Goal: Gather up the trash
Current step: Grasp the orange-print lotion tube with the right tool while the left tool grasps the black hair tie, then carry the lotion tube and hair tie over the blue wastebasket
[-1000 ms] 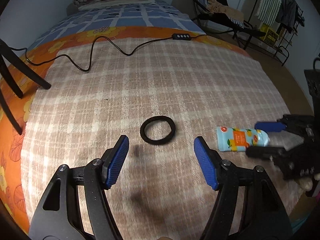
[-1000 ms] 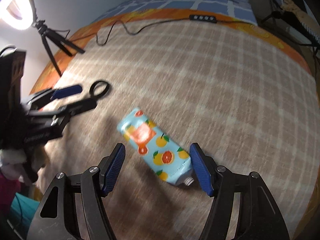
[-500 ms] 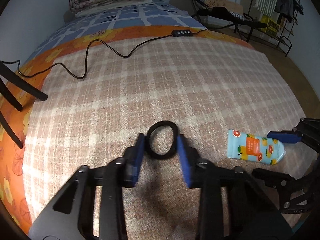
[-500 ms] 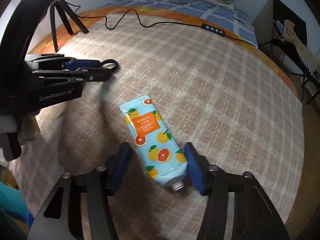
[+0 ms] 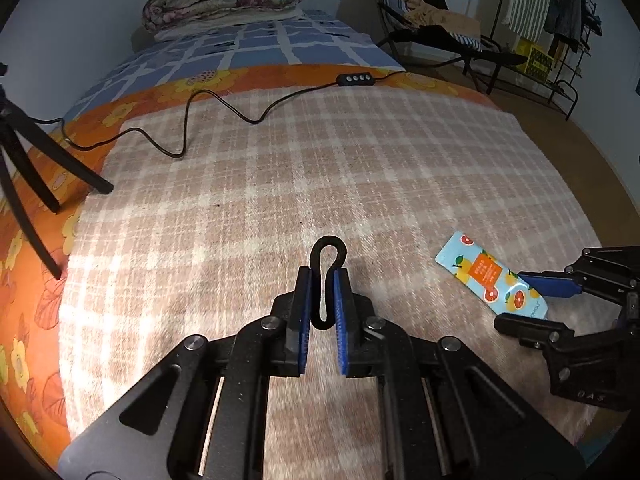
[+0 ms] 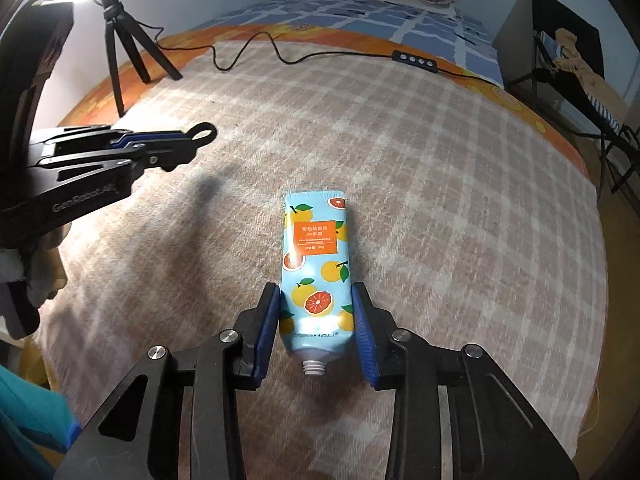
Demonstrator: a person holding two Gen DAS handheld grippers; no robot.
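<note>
- Left gripper (image 5: 322,294), lower centre of the left view: pads pinched on one black elastic hair band (image 5: 329,276), squashed into a narrow loop. It is probably soft, light and unlikely to slip.
- Right gripper (image 6: 316,320), lower centre of the right view: pads flank one capless blue citrus-print plastic hand-cream tube (image 6: 315,272); whether they touch it cannot be told.
- The tube lies on the pink-and-cream checked blanket (image 6: 460,200). It looks light, squashy and smooth; best held across its thicker end near the neck.

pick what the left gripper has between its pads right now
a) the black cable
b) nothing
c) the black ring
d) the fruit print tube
c, the left gripper is shut on the black ring, squeezed into a narrow loop poking out past the pads; the tube sits between the right gripper's fingers.
</note>
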